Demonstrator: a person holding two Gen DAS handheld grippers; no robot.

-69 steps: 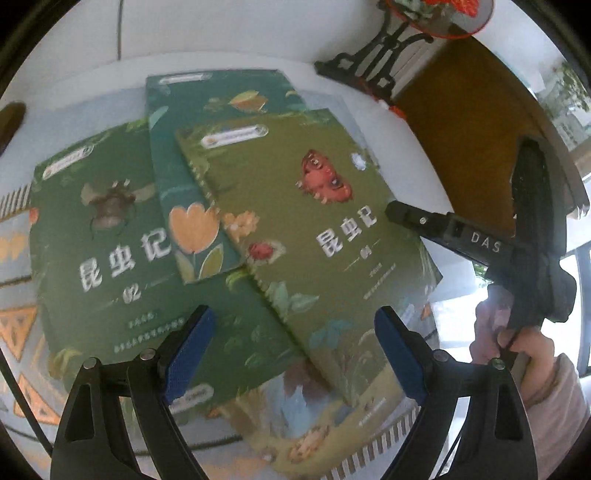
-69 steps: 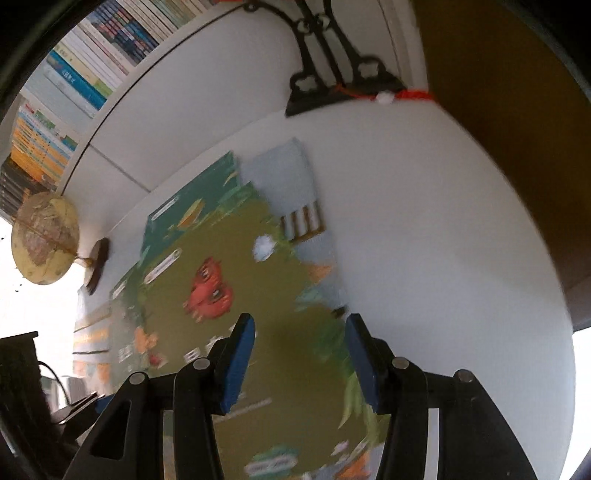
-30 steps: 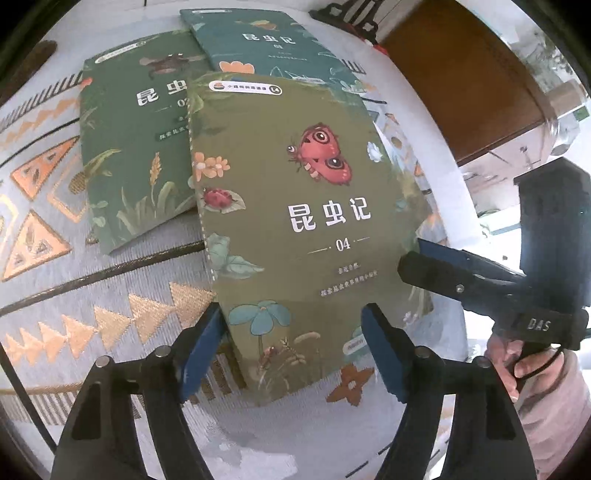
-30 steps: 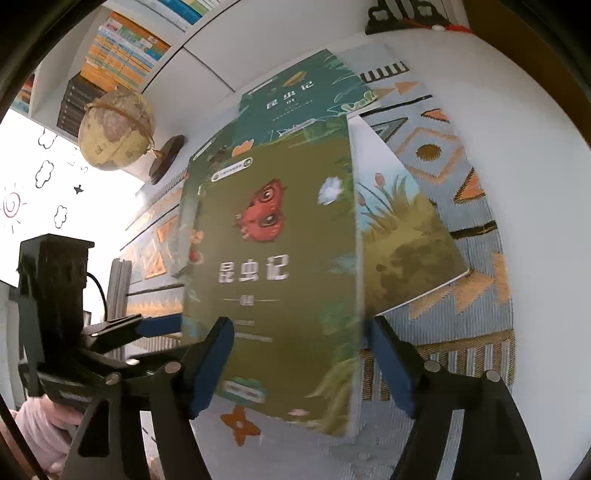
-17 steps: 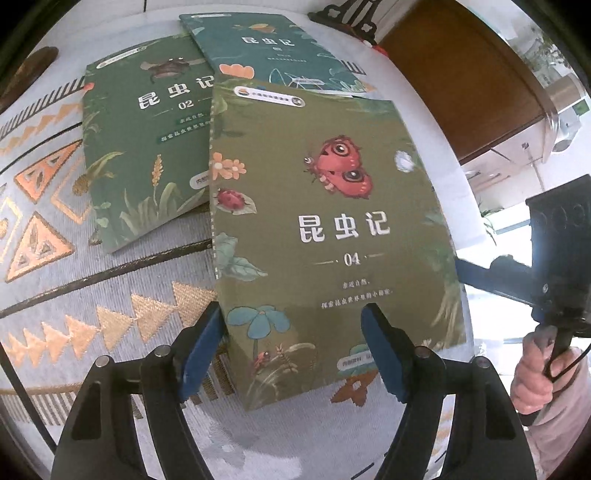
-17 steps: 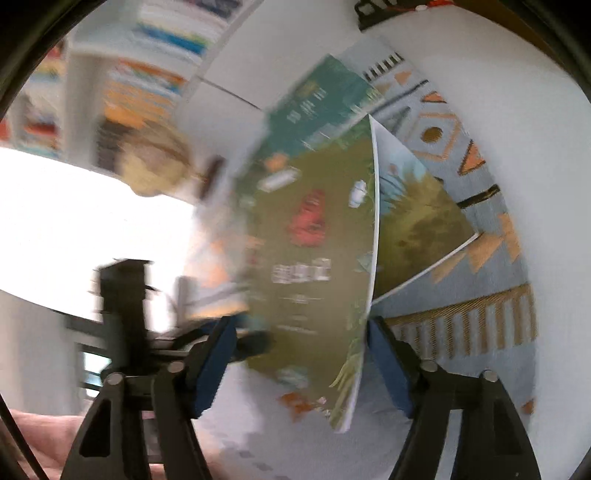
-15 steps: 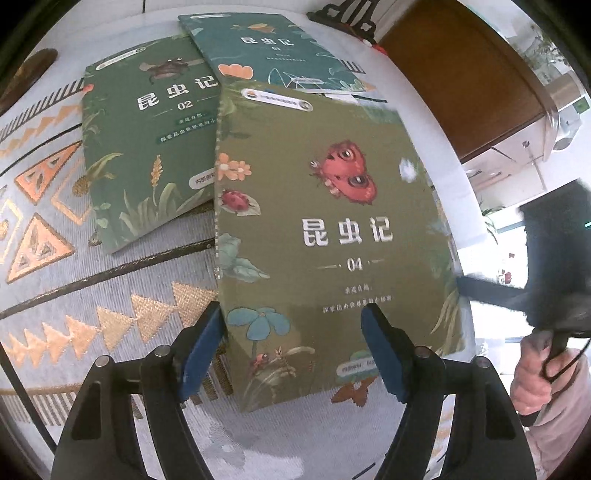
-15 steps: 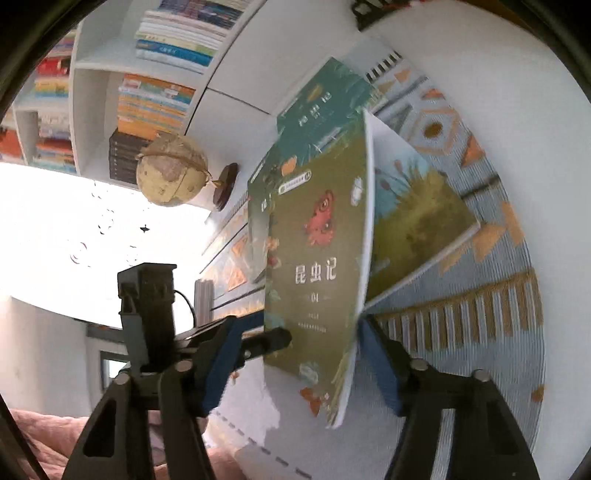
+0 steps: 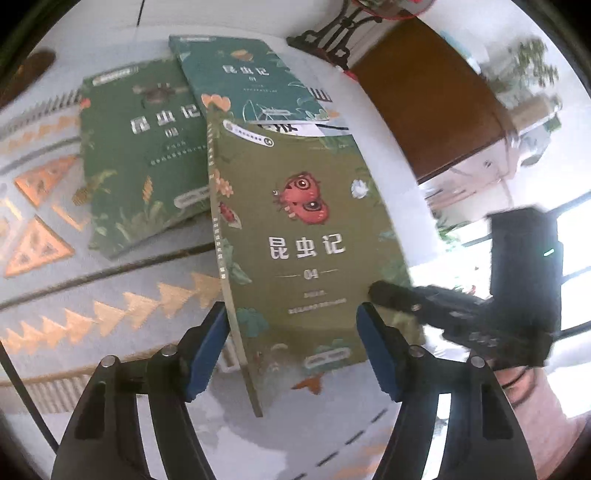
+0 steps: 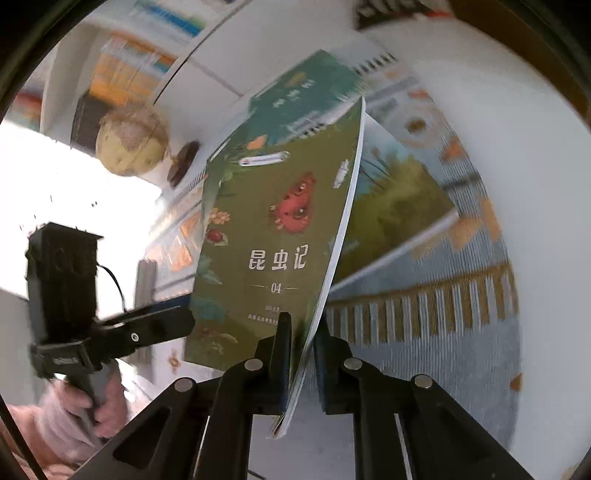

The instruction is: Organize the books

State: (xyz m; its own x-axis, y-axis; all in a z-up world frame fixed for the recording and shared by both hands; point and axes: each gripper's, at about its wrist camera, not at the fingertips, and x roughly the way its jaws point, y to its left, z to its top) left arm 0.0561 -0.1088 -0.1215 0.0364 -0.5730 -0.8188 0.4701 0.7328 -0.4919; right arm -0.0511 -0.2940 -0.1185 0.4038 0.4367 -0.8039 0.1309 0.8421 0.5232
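An olive book numbered 04 (image 9: 295,221), with a red moth on its cover, is tilted up off the table. My right gripper (image 10: 301,354) is shut on the book's lower right edge, and it shows as a dark arm (image 9: 391,295) in the left wrist view. My left gripper (image 9: 291,321) sits at the book's lower end, jaws closing. The book's bottom lies between the blue pads (image 9: 207,347), which do not visibly press on it. A dark green book 02 (image 9: 140,155) and a teal book (image 9: 251,81) lie flat behind. Another book with a grassy cover (image 10: 399,206) lies under the lifted one.
A patterned grey and orange mat (image 9: 92,306) covers the white table (image 10: 535,184). A globe (image 10: 129,144) and bookshelves (image 10: 140,62) stand at the back. A black ornate stand (image 9: 332,33) and a brown cabinet (image 9: 424,92) are at the far right. A person's hand (image 10: 74,406) holds the left gripper.
My right gripper closed on the olive book's edge and raised it, so the book now tilts up off the one below. The left gripper's jaws narrowed a little.
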